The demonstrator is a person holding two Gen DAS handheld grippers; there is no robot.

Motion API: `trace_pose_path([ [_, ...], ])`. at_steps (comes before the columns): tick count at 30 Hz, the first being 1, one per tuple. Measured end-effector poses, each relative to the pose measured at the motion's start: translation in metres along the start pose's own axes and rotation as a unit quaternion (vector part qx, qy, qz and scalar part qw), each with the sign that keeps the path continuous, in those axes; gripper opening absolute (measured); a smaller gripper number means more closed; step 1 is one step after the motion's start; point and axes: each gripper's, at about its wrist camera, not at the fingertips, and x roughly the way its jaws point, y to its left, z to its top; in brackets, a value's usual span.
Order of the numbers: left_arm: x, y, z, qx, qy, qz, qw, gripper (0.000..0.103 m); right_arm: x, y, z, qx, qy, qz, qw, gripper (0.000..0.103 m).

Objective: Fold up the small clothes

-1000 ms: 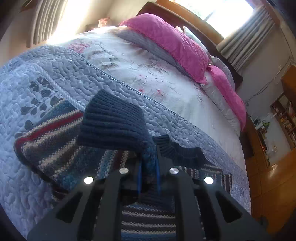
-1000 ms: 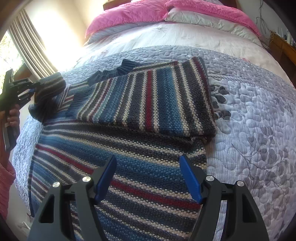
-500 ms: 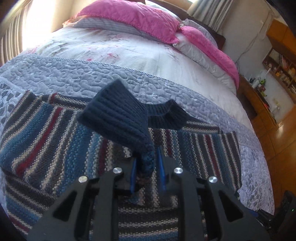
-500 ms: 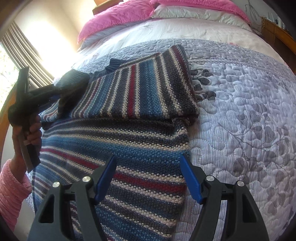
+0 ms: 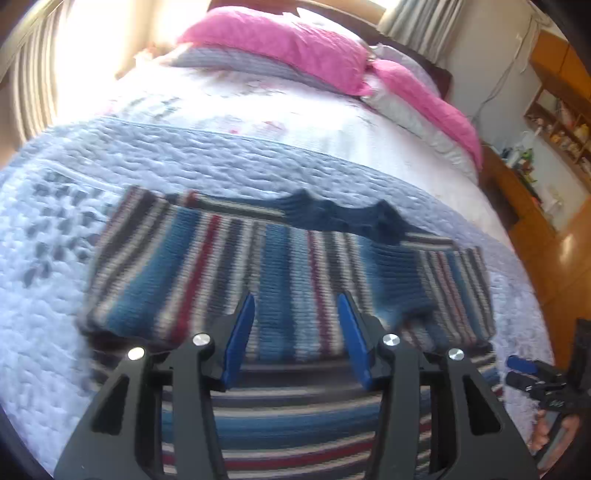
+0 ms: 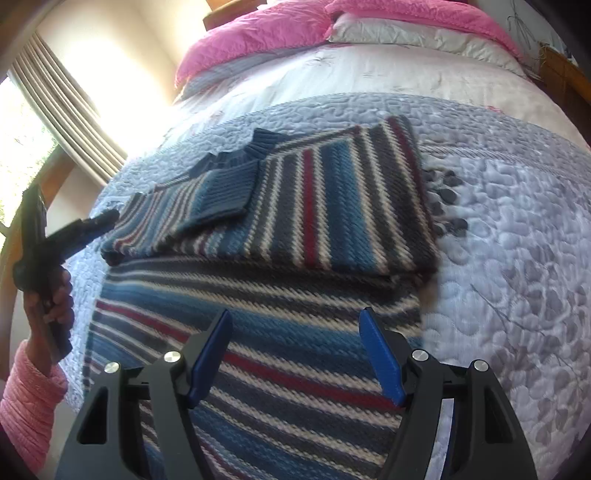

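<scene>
Scene: We look along two handheld grippers at a striped knit sweater [image 6: 295, 236] spread on a quilted bedspread [image 6: 517, 229], on the half of the bed away from the pink pillows [image 6: 258, 33].

Sweater position: It lies across the quilted band of the bed, its lower hem toward the foot edge beneath us and its navy collar [image 5: 343, 218] toward the pillows.

Sweater shape: Both sleeves are folded in across the chest; one sleeve [image 6: 192, 210] lies flat with its blue cuff near the middle.

Long axis: We judge that the body runs from foot edge toward headboard, collar pointing at the pillows. The folded sleeves lie crosswise to that line.

Left gripper [image 5: 297, 332]: Its blue pads stand wide apart and hold nothing; it hovers above the folded sleeves. The left view is blurred.

Right gripper [image 6: 295, 354]: Also spread wide and empty, it hangs over the lower part of the body, near the hem.

Person: A hand [image 6: 55, 299] in a pink sleeve [image 6: 26, 398] holds the left tool at the window-side edge of the bed.

Risk, sleeve: We think the thick knit may spring back, letting the sleeve slide off the chest if the next fold tugs the body.

Risk, hem: Pinching only the top layer at the hem would likely drag the fold crooked.

Risk, bedspread: A pad could catch the quilt along with the wool.
</scene>
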Motion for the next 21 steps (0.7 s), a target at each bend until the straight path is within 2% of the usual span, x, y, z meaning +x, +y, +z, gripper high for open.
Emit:
trace_pose_path([
  [2, -0.002, 0.028, 0.007, -0.01, 0.008, 0.031, 0.9995, 0.053, 0.011, 0.01, 0.018, 0.002, 0.008, 0.014, 1.0, 0.072],
  [5, 0.018, 0.066, 0.007, -0.025, 0.056, 0.083, 0.9947, 0.053, 0.036, 0.021, 0.047, 0.025, 0.03, 0.05, 0.998, 0.072],
  [6, 0.03, 0.08, 0.004, -0.039, 0.078, 0.091, 0.992, 0.053, 0.046, 0.023, 0.057, 0.036, 0.04, 0.066, 0.996, 0.072],
  [7, 0.043, 0.095, 0.0, -0.056, 0.106, 0.088, 0.9889, 0.046, 0.057, 0.025, 0.066, 0.045, 0.049, 0.073, 0.995, 0.071],
  [8, 0.052, 0.108, -0.005, -0.075, 0.123, 0.074, 0.9868, 0.044, 0.067, 0.028, 0.073, 0.05, 0.059, 0.07, 0.995, 0.071],
  [11, 0.04, 0.123, -0.006, -0.104, 0.097, 0.038, 0.9891, 0.043, 0.099, 0.03, 0.087, 0.062, 0.089, 0.069, 0.992, 0.067],
  [12, 0.032, 0.125, -0.004, -0.112, 0.085, 0.025, 0.9898, 0.047, 0.108, 0.028, 0.091, 0.072, 0.096, 0.073, 0.99, 0.065],
  [14, 0.011, 0.128, -0.003, -0.122, 0.055, 0.014, 0.9909, 0.054, 0.12, 0.025, 0.095, 0.088, 0.1, 0.09, 0.987, 0.051],
  [15, 0.0, 0.13, -0.003, -0.127, 0.039, 0.013, 0.9911, 0.056, 0.124, 0.025, 0.096, 0.094, 0.101, 0.101, 0.985, 0.048],
  [16, -0.011, 0.132, -0.002, -0.13, 0.025, 0.013, 0.9912, 0.058, 0.127, 0.025, 0.097, 0.097, 0.101, 0.109, 0.984, 0.038],
  [17, -0.019, 0.136, -0.002, -0.132, 0.014, 0.02, 0.991, 0.059, 0.13, 0.027, 0.099, 0.094, 0.103, 0.111, 0.984, 0.028],
  [18, -0.025, 0.138, -0.001, -0.134, 0.006, 0.036, 0.9903, 0.059, 0.131, 0.029, 0.099, 0.09, 0.102, 0.106, 0.985, 0.027],
  [20, -0.032, 0.145, 0.003, -0.133, -0.002, 0.069, 0.9888, 0.059, 0.127, 0.034, 0.1, 0.075, 0.092, 0.104, 0.987, 0.015],
  [21, -0.033, 0.146, 0.006, -0.129, -0.004, 0.085, 0.9881, 0.059, 0.122, 0.037, 0.101, 0.071, 0.081, 0.105, 0.989, 0.015],
])
